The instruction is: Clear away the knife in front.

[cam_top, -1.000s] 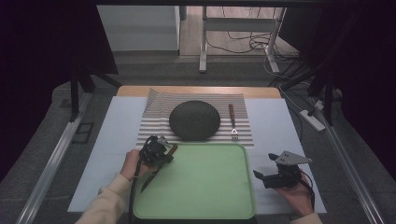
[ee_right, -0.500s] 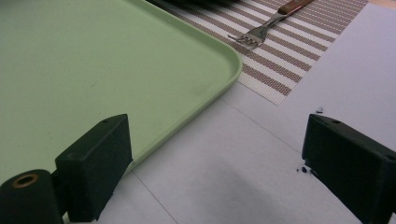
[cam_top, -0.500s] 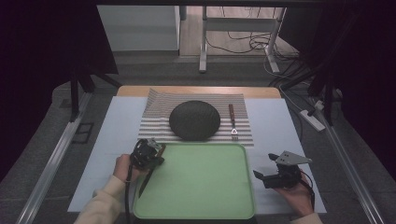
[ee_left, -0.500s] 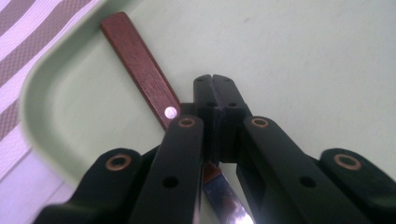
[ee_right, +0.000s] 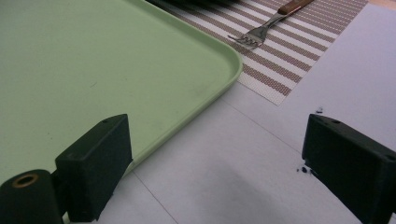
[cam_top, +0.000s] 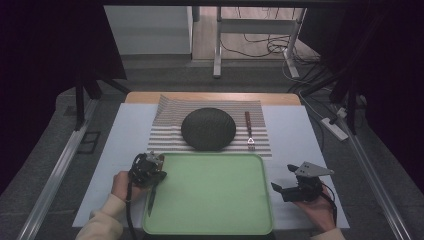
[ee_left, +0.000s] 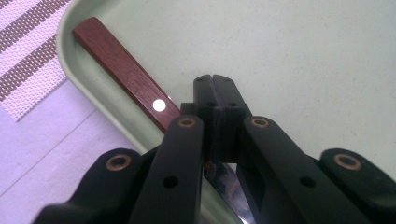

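Knife (ee_left: 126,74) with a reddish wooden handle is clamped in the left gripper (cam_top: 148,172), jaws squeezed tight on it right around where handle meets blade. It's held over the left edge of the green tray (cam_top: 215,227), blade seen pointing back toward the person in the high view, and in the left gripper view the handle end is stretched out along the tray's rim. Whether the blade tip is actually touching the tray can't be made out.

Right gripper (cam_top: 287,190) is parked just off the tray's right side over the white table cover (cam_top: 110,145), jaws spread wide with nothing between them.

Further back a dark round plate (cam_top: 208,129) is sat on a striped placemat (cam_top: 165,117), with a fork (cam_top: 249,132) laid just to its right.
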